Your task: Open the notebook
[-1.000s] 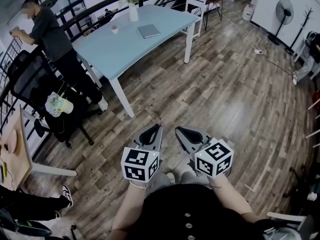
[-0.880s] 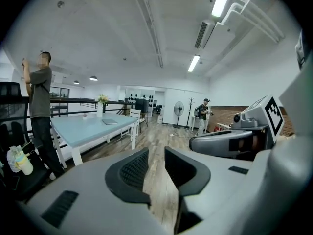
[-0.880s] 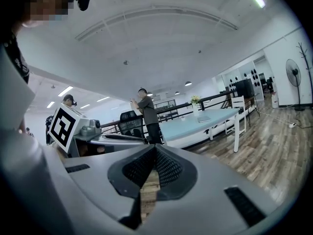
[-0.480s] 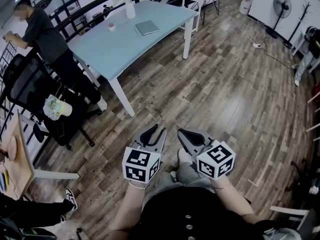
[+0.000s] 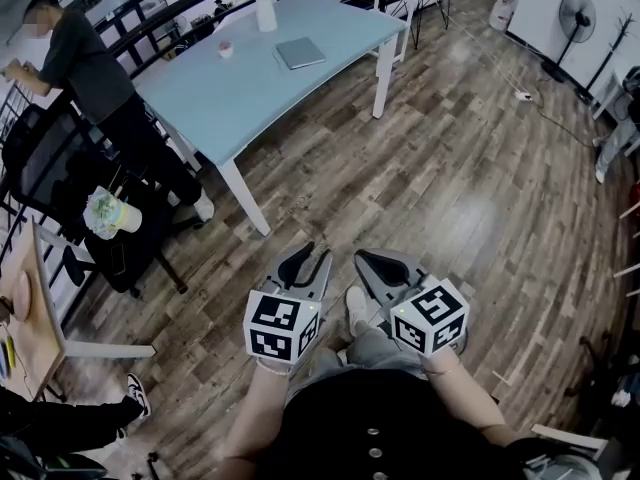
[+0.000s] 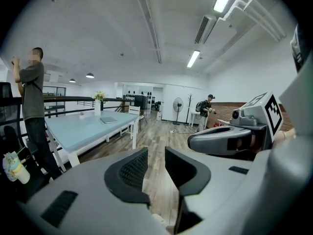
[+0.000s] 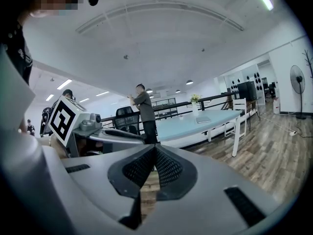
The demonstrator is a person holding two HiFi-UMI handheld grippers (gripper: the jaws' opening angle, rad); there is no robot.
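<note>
**Notebook not reached yet**

One flat grey notebook is left closed on the one pale blue desk, well apart, so the left hand-held gripper and right hand-held gripper, two in all, are likely carried low for the approach. The left's jaws have just been opened, nothing between; the right's are pinched together, empty.

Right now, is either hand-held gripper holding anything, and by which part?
Nothing is held. The left hand-held gripper has just been opening, and only the brown wood-plank floor shows between its jaws. The right hand-held gripper is shut and empty.
</note>
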